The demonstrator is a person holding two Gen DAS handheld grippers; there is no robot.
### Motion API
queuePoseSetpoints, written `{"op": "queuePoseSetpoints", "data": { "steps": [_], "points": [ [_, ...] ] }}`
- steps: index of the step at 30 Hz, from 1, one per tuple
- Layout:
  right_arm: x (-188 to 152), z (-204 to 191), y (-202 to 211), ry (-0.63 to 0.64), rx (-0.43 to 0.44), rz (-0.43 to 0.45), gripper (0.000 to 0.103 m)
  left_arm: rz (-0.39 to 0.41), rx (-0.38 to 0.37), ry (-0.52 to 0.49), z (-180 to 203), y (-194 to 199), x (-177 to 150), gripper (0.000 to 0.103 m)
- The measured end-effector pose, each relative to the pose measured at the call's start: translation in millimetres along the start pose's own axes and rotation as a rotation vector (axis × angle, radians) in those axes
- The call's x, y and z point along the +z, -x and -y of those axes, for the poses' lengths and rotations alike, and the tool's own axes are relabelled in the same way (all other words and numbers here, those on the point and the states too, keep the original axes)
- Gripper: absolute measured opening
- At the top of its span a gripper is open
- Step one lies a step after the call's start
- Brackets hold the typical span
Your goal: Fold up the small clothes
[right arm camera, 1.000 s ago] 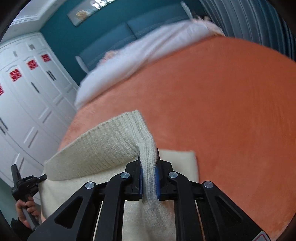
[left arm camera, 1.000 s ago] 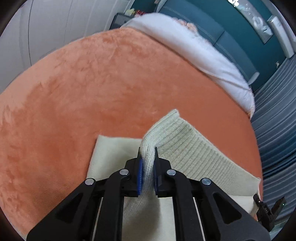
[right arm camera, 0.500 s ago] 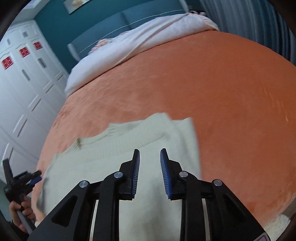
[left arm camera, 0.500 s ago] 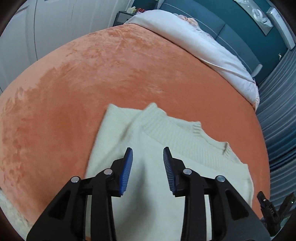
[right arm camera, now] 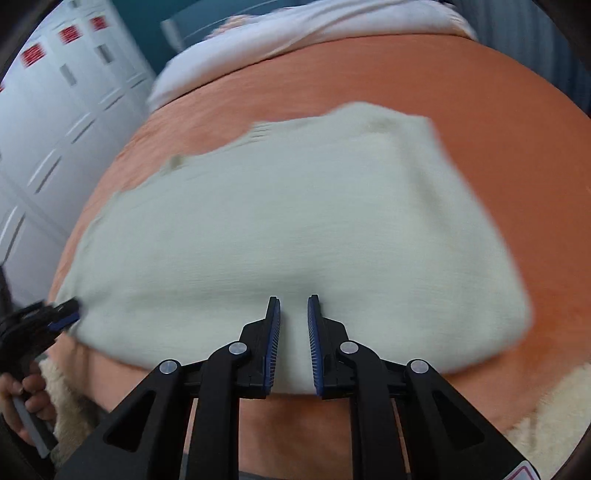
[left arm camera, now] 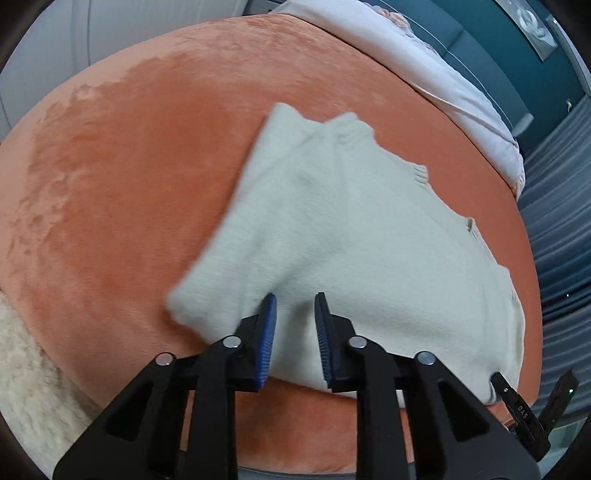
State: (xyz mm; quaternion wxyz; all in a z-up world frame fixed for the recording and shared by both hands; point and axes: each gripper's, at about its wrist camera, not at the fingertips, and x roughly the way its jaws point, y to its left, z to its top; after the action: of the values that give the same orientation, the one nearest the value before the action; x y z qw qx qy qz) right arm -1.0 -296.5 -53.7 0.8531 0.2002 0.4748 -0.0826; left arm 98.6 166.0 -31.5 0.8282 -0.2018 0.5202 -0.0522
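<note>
Left wrist view — one cream sweater, one orange blanket, one empty tool, blue pads parted.

Soft matt cream knit sweater, plush orange velvety bedspread, matt black plastic gripper fingers with ribbed blue pads

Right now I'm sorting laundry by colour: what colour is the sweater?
Cream, plain knit sweater; clearest in the left wrist view.

Location: home bedroom. Indicators: bed with orange blanket, white duvet, padded teal headboard, white wardrobe doors.
</note>
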Motion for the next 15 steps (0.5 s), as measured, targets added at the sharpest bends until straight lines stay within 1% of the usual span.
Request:
{"op": "queuePoseSetpoints", "data": {
  "steps": [1, 2, 4, 5, 6, 7, 8, 9, 10, 12, 13, 14, 15],
  "points": [
    [-0.6, 21.5, 5.7, -0.041, -0.013, 0.0, 0.0, 0.002, -0.008, 0.024, -11.3, 2.7, -1.0, 0.018],
    [-3.1, 43.4, 15.1, -0.088, 0.002, -0.003, 0.0, 0.002, -0.026, 0.043, -16.9, 4.7, -2.1, 0.018],
    [-8.0, 66.0, 34.3, -0.171, 0.039, 0.016, 0.0, 0.033, -0.028, 0.087, -19.3, 16.8, -5.6, 0.02],
    [-11.4, 71.5, 44.2, -0.195, 0.036, 0.035, 0.015, 0.062, -0.034, 0.109, -18.9, 25.1, -7.7, 0.032],
    [-14.9, 76.1, 53.0, -0.209, 0.02, 0.049, 0.033, 0.092, -0.046, 0.138, -19.2, 33.1, -10.2, 0.051],
    [-19.0, 79.2, 58.7, -0.219, 0.024, 0.058, 0.043, 0.114, -0.046, 0.17, -21.3, 38.9, -13.1, 0.063],
    [-24.3, 82.5, 60.8, -0.229, 0.041, 0.061, 0.056, 0.129, -0.013, 0.205, -22.2, 40.9, -16.2, 0.085],
    [-29.5, 84.0, 61.1, -0.241, 0.06, 0.056, 0.06, 0.131, 0.029, 0.231, -24.4, 39.7, -19.3, 0.09],
    [-33.1, 84.9, 58.0, -0.248, 0.066, 0.038, 0.061, 0.118, 0.046, 0.241, -26.0, 34.6, -21.0, 0.09],
    [-30.9, 81.4, 46.5, -0.253, 0.067, -0.011, 0.062, 0.057, 0.052, 0.278, -34.3, 20.0, -23.0, 0.089],
    [-26.1, 76.2, 40.4, -0.264, 0.085, -0.03, 0.062, 0.037, 0.041, 0.317, -39.6, 13.1, -25.2, 0.089],
    [-24.1, 77.9, 35.8, -0.282, 0.117, -0.04, 0.063, 0.044, 0.038, 0.348, -43.0, 10.4, -26.2, 0.09],
    [-20.9, 78.7, 29.9, -0.307, 0.154, -0.046, 0.063, 0.066, 0.037, 0.358, -42.2, 10.0, -24.3, 0.091]
  ]
}}
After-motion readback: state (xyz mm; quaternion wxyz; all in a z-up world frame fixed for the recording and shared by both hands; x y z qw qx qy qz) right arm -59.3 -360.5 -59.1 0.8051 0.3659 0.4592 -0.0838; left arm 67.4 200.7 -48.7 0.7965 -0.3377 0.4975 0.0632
